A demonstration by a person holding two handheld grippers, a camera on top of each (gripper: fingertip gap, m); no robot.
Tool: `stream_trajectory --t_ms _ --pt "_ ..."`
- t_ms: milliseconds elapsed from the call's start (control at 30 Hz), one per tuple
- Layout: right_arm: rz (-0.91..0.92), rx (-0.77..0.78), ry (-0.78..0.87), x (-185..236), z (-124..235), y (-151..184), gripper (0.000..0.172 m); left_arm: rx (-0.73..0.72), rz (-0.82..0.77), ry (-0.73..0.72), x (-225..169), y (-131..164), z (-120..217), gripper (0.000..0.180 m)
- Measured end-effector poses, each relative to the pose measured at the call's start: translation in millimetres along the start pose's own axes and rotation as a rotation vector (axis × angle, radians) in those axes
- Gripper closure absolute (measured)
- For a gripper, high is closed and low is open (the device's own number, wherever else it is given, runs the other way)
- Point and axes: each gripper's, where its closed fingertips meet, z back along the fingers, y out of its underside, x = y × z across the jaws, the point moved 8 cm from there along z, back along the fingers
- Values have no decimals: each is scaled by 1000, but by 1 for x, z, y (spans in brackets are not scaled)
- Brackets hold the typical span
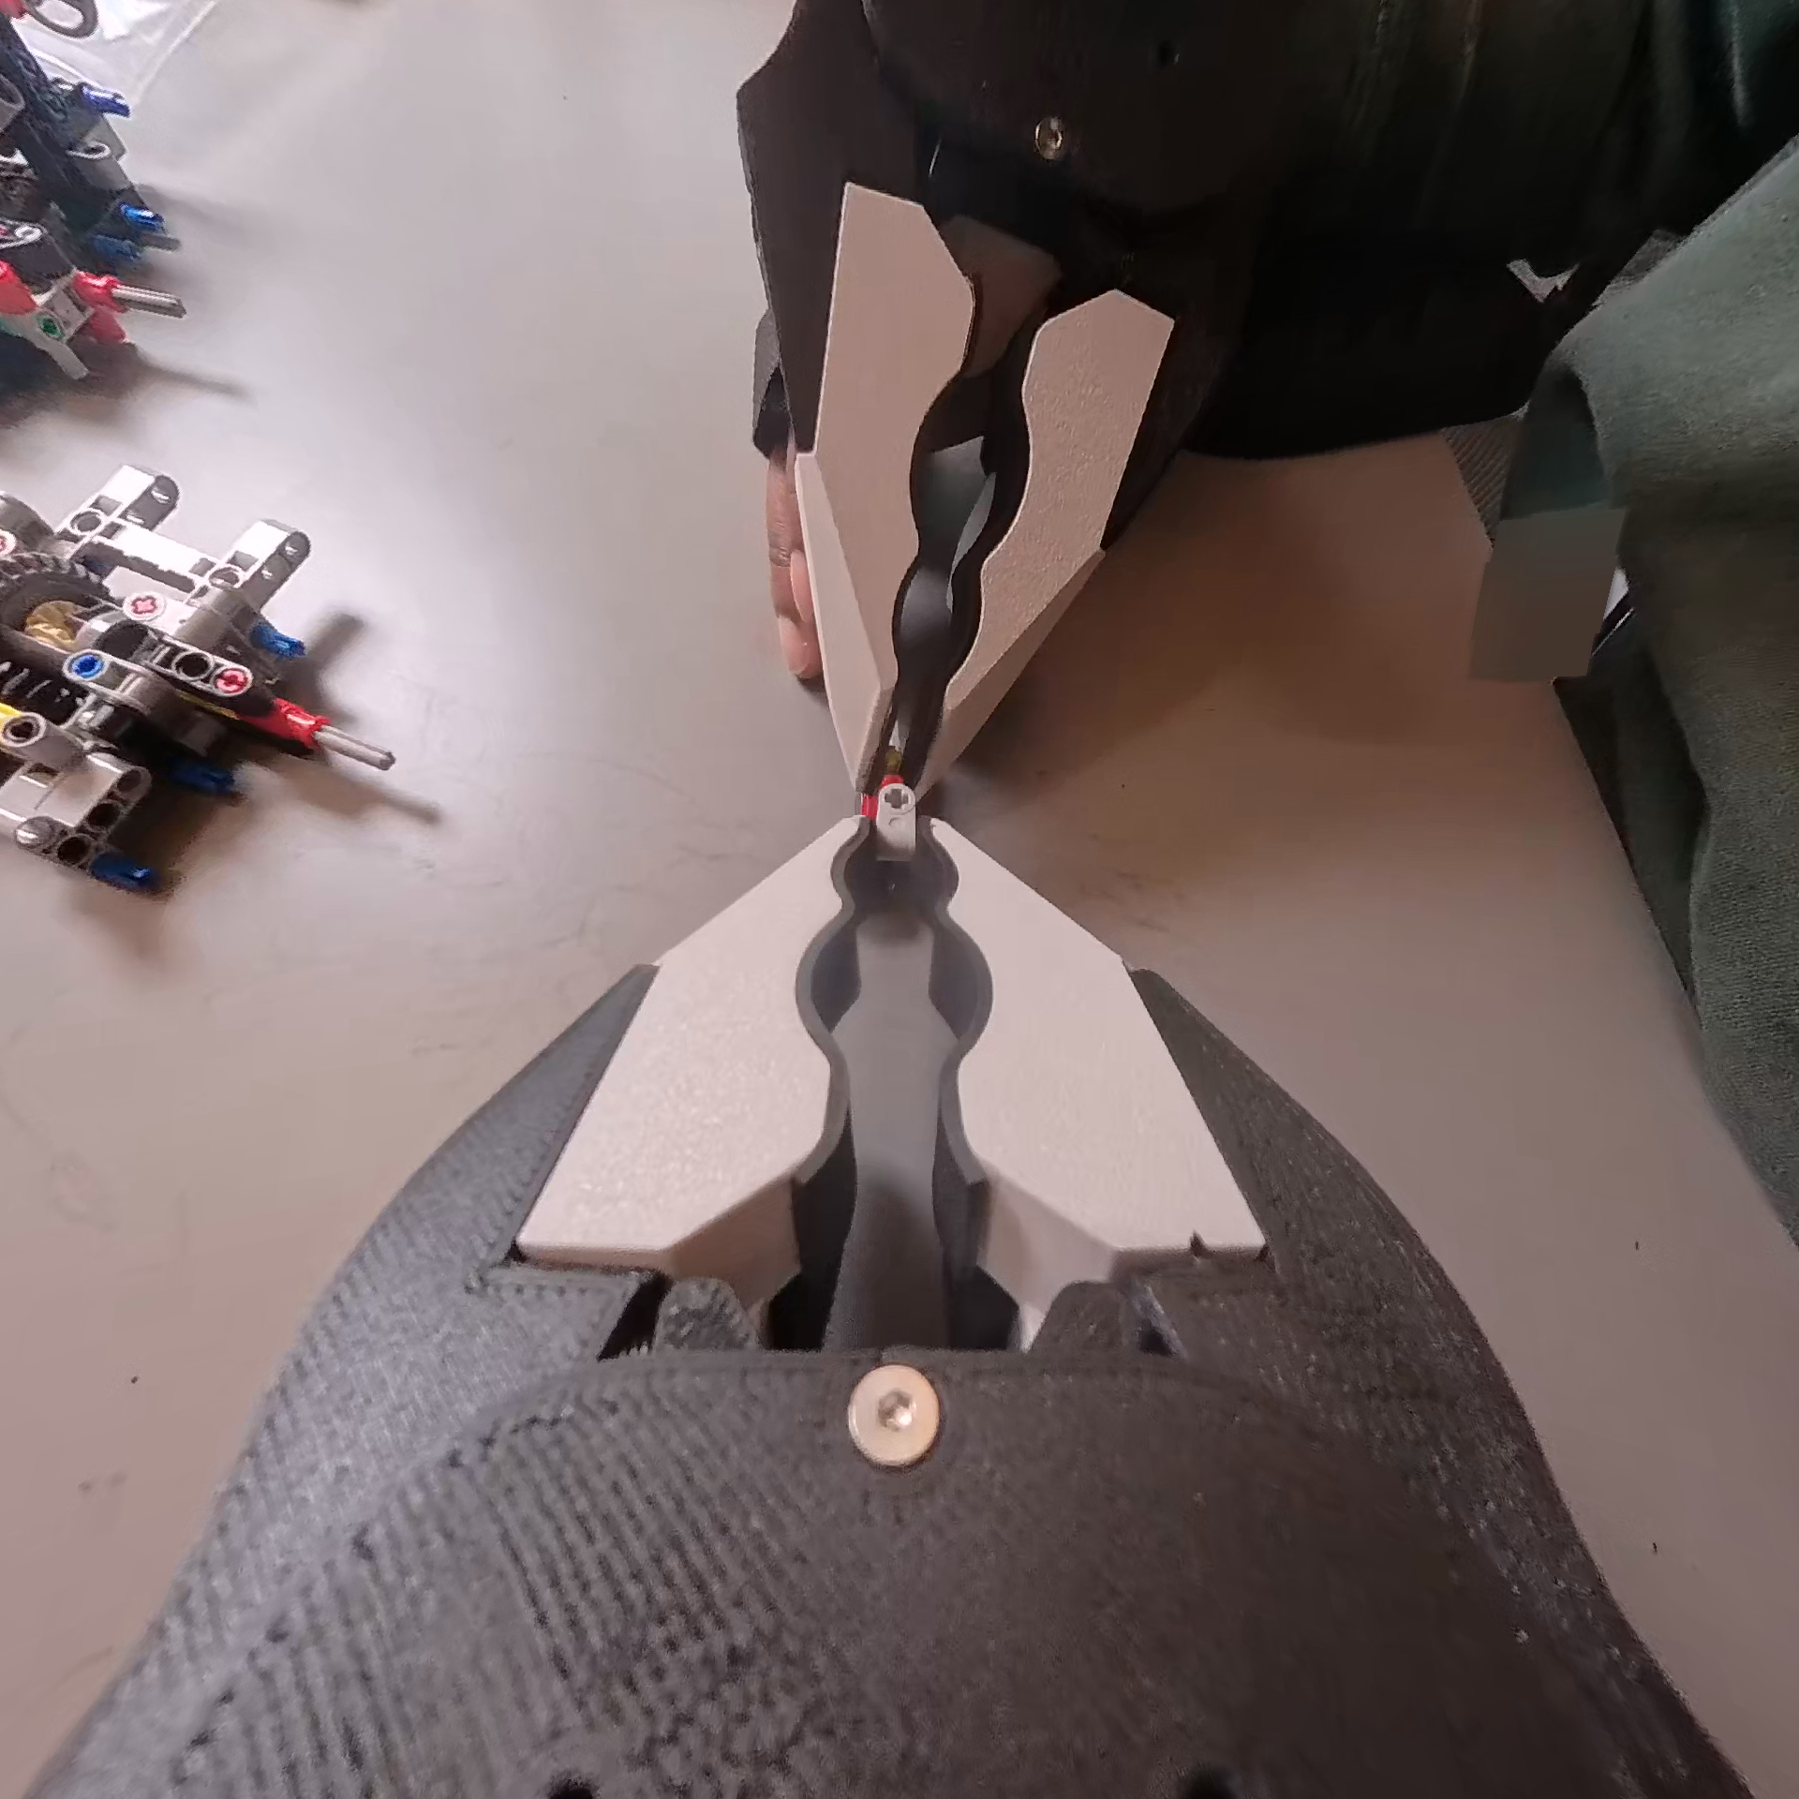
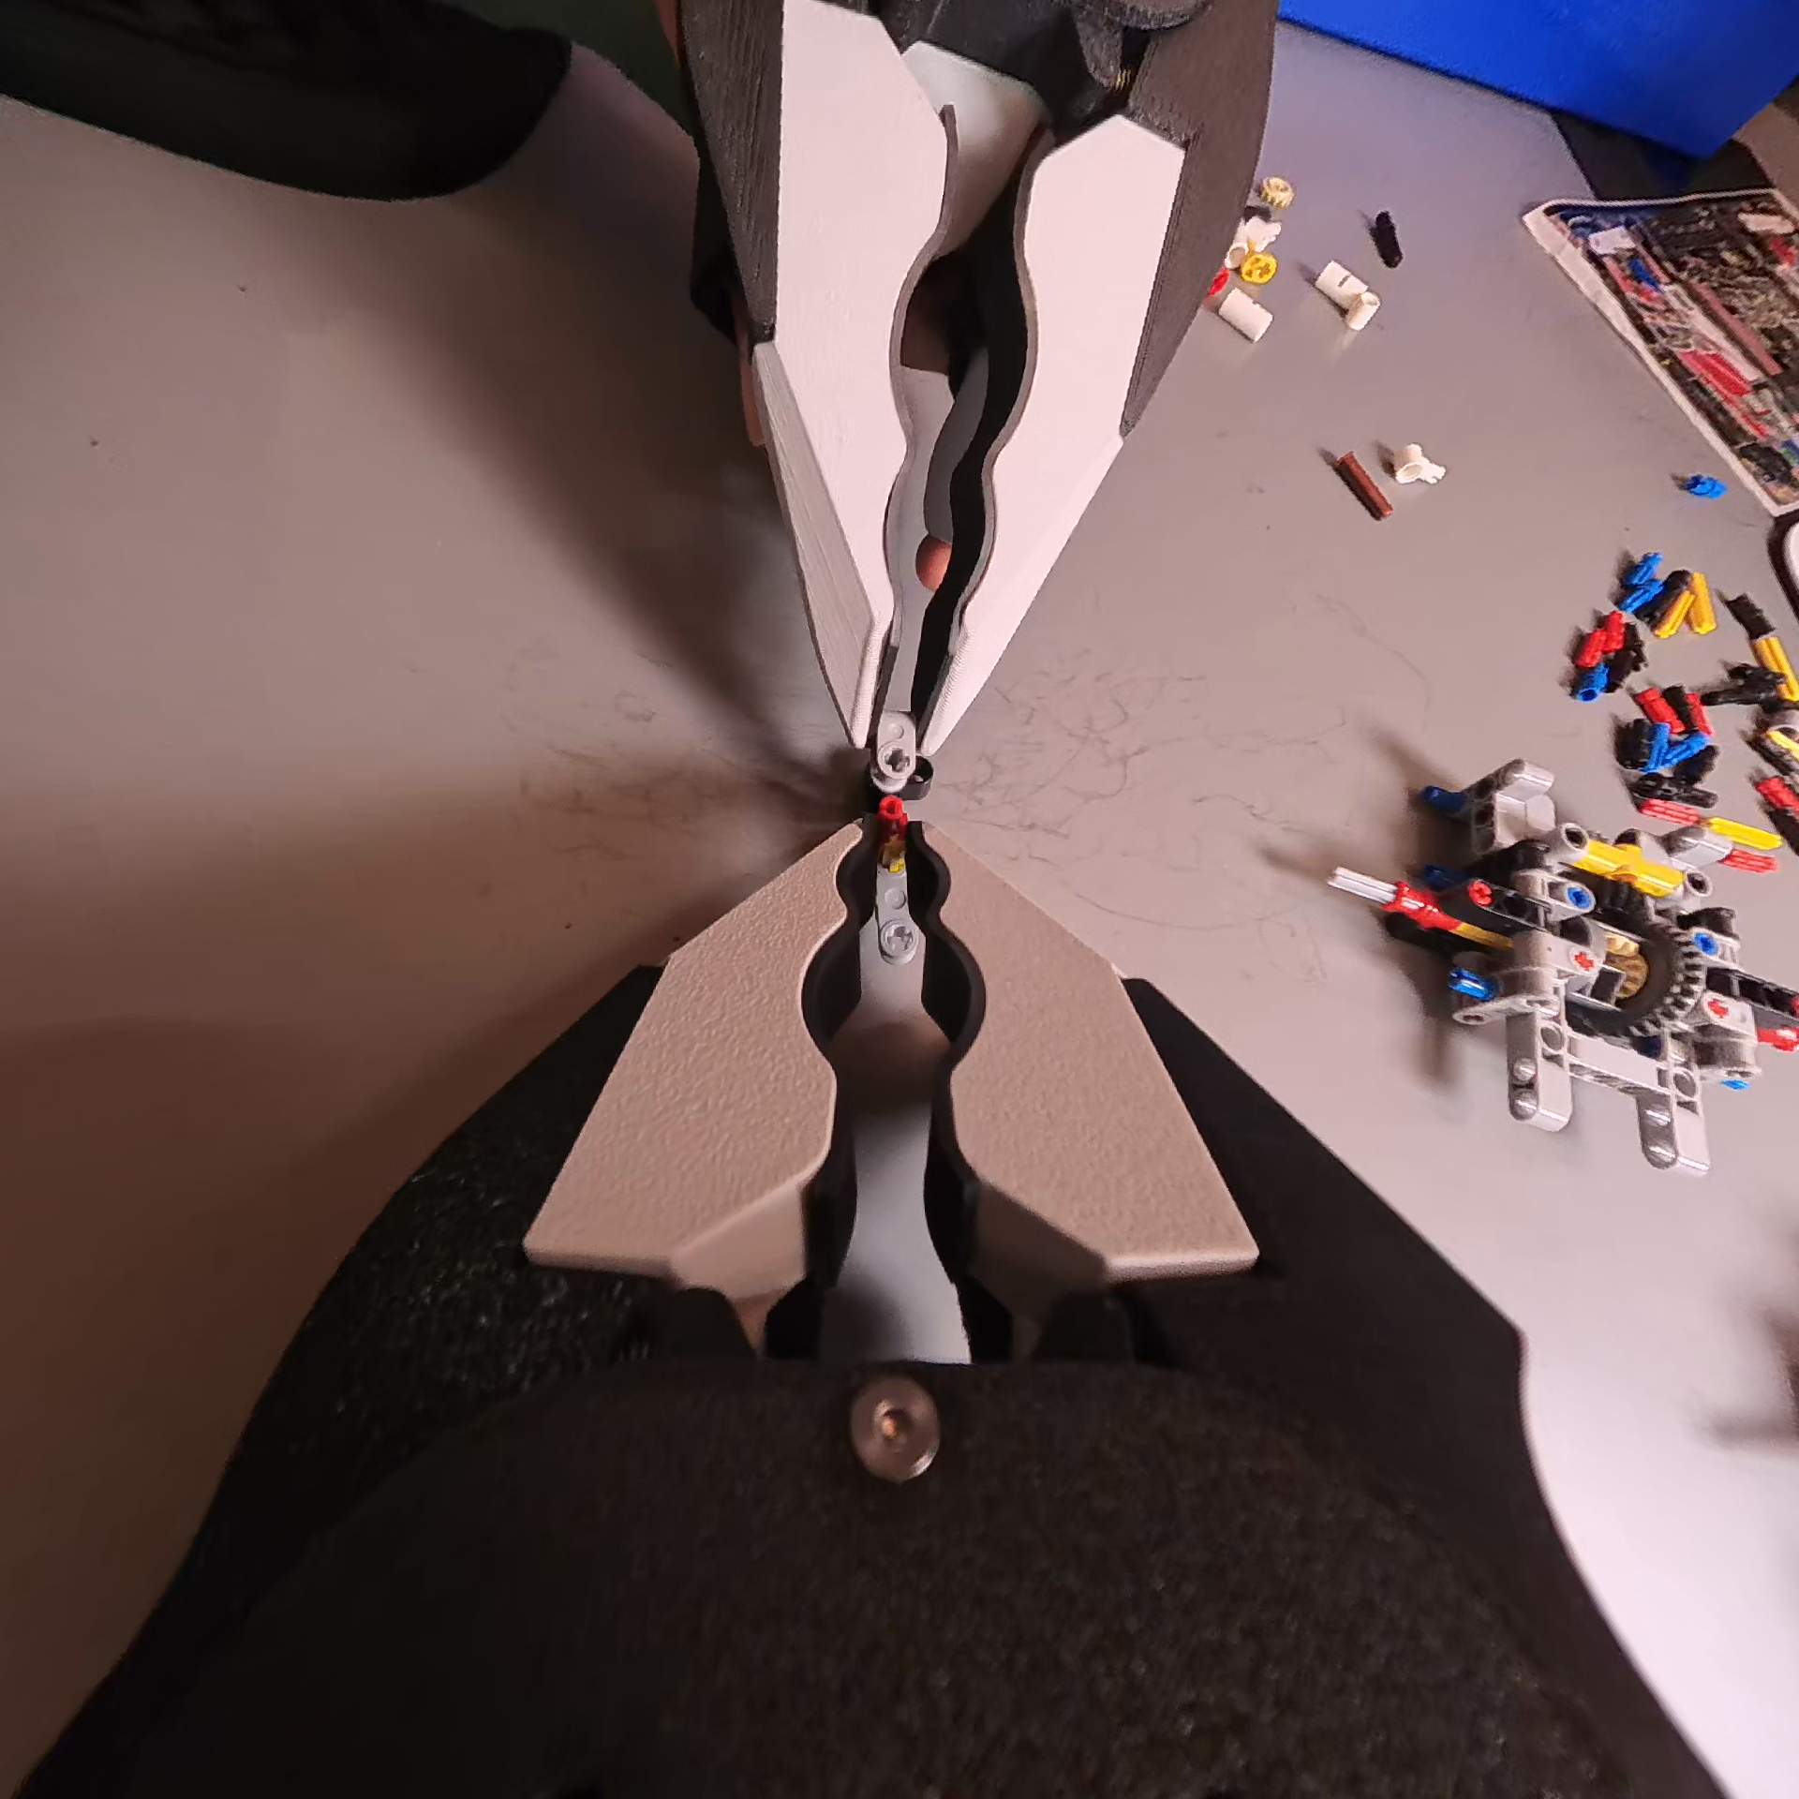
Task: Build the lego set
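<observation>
Your left gripper (image 1: 894, 845) is nearly closed, its tips pinching a small light grey Technic connector (image 1: 896, 816). Your right gripper (image 2: 894, 839) is nearly closed too, clamped on a thin grey liftarm (image 2: 896, 920) with a red pin (image 2: 890, 810) poking out front. The two grippers meet tip to tip above the grey table (image 1: 487, 292); whether pin and connector touch is hard to make out. A partly built Technic assembly (image 2: 1606, 959) lies off to the side.

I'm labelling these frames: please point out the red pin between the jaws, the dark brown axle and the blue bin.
red pin (image 2: 888, 806): right wrist view, its round head.
dark brown axle (image 2: 1365, 484): right wrist view, mid-shaft.
blue bin (image 2: 1558, 58): right wrist view, side wall.
</observation>
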Motion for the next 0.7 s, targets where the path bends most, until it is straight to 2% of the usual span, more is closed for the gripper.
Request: stream_trajectory --t_ms 300,700 --pt "-90 69 -90 -8 1 -2 168 49 -6 18 4 -2 -4 174" --pt "-104 69 -83 -7 1 -2 168 179 40 2 3 -11 -6 174"
